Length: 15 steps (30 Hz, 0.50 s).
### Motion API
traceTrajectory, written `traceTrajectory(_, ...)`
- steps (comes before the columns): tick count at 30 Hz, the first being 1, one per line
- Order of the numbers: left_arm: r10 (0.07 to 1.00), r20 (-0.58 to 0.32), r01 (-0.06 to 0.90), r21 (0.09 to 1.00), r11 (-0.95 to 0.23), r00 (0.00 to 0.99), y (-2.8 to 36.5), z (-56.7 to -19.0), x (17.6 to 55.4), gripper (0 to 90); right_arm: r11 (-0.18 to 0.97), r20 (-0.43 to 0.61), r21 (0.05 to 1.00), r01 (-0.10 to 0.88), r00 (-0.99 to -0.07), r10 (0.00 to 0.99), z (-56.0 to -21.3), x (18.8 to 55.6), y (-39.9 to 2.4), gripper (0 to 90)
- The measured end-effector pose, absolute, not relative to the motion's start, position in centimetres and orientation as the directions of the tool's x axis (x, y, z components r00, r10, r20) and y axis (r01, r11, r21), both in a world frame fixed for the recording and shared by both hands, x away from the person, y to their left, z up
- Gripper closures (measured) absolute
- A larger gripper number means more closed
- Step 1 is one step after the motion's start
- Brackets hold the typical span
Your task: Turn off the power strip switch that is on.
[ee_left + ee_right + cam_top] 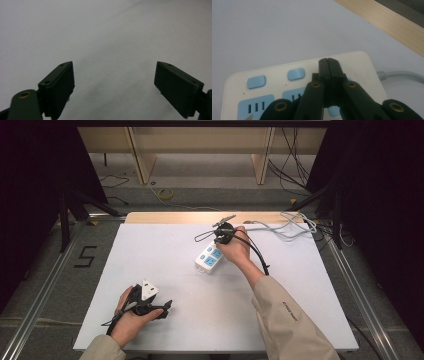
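Two grippers: our right gripper [329,61], clenched with nothing in it, hovers over the power strip [209,258] mid-frame. Our left gripper [113,82] rests released at lower left on the white table [200,320]. Grey cord [295,226] lies upper right.

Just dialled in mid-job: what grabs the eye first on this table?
The white power strip with blue sockets, lying near the middle of the white table, stands out first; the right gripper is over it with jaws shut, tips above the row of blue buttons. Its grey cable runs off towards the table's far right corner. Near the front left edge, the left gripper rests with jaws wide open and nothing between them.
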<state>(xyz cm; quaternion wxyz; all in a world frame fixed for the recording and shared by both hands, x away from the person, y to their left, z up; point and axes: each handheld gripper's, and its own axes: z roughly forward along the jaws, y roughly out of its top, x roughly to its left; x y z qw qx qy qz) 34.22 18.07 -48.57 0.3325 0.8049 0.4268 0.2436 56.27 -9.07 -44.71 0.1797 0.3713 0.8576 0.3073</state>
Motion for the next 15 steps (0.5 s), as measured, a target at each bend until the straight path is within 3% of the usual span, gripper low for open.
traceTrajectory(15,0.852,0.106,0.523,0.748,-0.408,0.513,18.0,-48.6,34.2,16.4,0.525,-0.057,0.662,0.535,-0.663,0.747,-44.3,55.0,-10.2,90.0)
